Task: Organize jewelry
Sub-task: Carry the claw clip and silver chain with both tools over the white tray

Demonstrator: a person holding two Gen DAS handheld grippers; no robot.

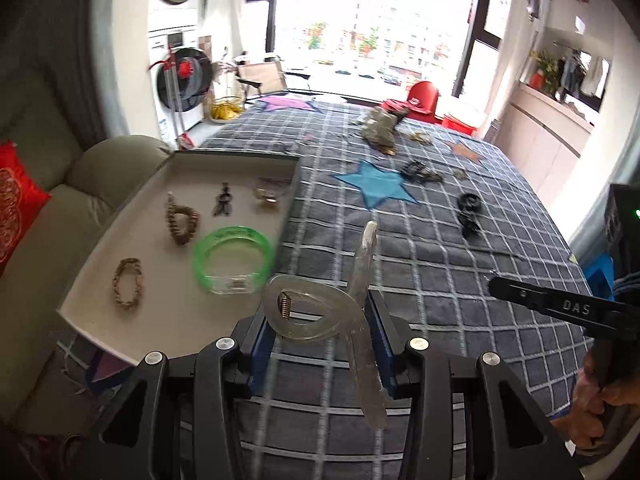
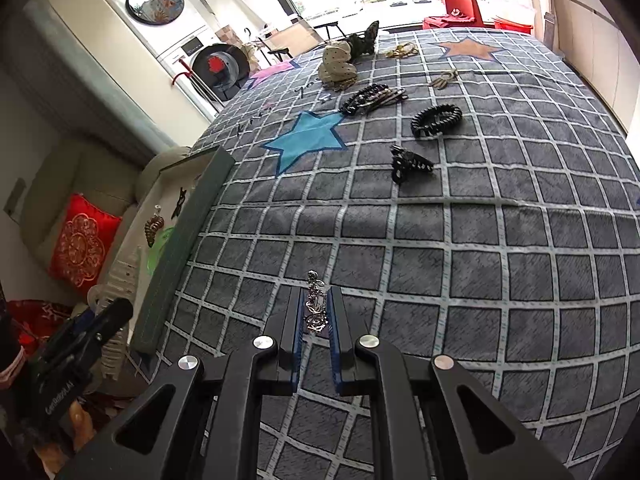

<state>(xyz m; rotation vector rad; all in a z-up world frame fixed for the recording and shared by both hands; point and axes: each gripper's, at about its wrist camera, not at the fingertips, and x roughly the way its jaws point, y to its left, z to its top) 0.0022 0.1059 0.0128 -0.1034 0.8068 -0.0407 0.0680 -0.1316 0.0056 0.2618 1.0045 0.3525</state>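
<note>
Your left wrist view alone looks down into the shallow box tray beside the checked blanket, where the green bangle and two beaded bracelets lie. Your left gripper is clamped on a clear hair claw clip just beside the tray. Only your right wrist view shows your right gripper pinching a small silver ornament above the blanket.

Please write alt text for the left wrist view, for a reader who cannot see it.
The left gripper holds a clear plastic hair claw above the checked blue cloth, beside a white tray containing a green bangle and beaded bracelets.
</note>
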